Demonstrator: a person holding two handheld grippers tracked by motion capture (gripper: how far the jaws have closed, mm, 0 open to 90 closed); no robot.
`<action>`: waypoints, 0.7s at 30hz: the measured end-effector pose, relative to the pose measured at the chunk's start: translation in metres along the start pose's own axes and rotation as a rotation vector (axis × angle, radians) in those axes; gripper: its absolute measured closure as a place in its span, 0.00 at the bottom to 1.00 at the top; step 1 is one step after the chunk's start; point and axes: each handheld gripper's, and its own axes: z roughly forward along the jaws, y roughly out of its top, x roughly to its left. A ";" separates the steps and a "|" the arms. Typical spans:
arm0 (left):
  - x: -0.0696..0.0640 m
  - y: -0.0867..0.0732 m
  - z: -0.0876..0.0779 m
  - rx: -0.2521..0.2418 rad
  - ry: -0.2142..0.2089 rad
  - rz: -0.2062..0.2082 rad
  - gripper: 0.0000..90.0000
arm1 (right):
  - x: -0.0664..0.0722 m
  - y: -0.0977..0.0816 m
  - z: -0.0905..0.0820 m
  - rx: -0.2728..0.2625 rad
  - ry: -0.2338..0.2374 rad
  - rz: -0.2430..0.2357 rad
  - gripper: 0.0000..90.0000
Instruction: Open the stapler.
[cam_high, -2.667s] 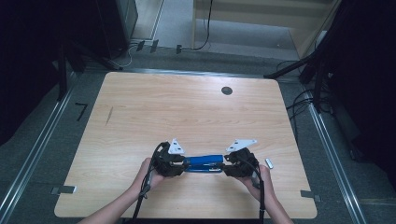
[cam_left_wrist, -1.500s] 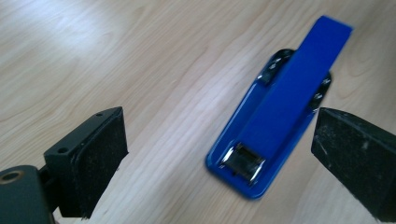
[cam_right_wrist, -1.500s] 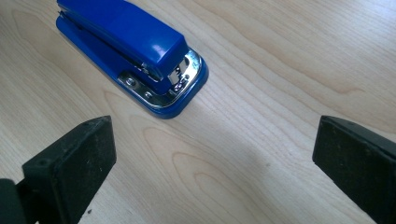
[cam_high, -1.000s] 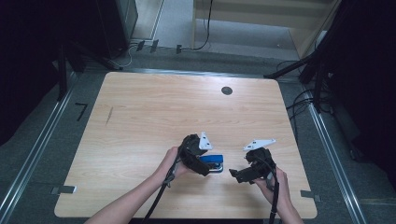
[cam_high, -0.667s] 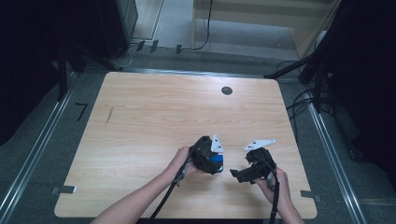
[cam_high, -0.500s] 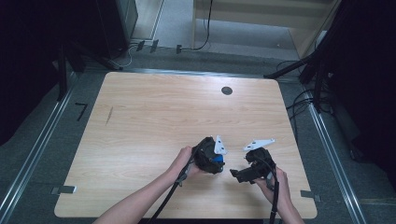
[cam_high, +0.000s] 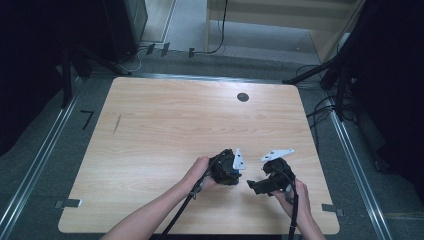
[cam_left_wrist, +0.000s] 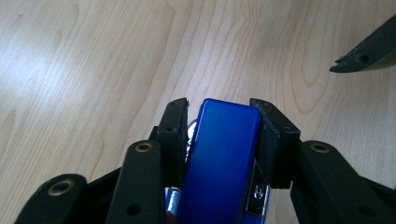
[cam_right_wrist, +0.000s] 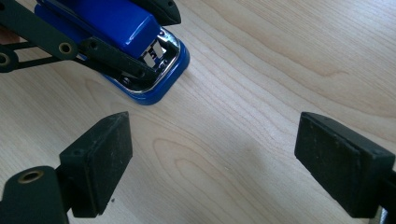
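The left gripper (cam_left_wrist: 219, 135), its jaws just closed, is clamped on the one blue stapler (cam_left_wrist: 222, 158) lying on the table (cam_high: 165, 125), while the right gripper (cam_right_wrist: 210, 168), gaping and empty, is kept just beside, the stapler having been released since earlier.

A light wooden table (cam_high: 165, 125) with a visible grain carries a blue stapler (cam_right_wrist: 140, 42) near its front edge. A small dark round grommet (cam_high: 243, 97) sits near its far edge.
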 end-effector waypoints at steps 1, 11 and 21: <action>0.001 -0.001 -0.001 -0.004 -0.005 0.007 0.67 | 0.000 0.000 0.000 0.000 0.000 0.001 0.14; 0.005 -0.003 -0.007 -0.029 -0.028 0.027 0.70 | 0.000 0.000 0.004 -0.001 0.003 0.024 0.15; 0.006 -0.005 -0.010 -0.041 -0.048 0.044 0.72 | 0.000 0.001 0.018 -0.047 0.052 0.113 0.38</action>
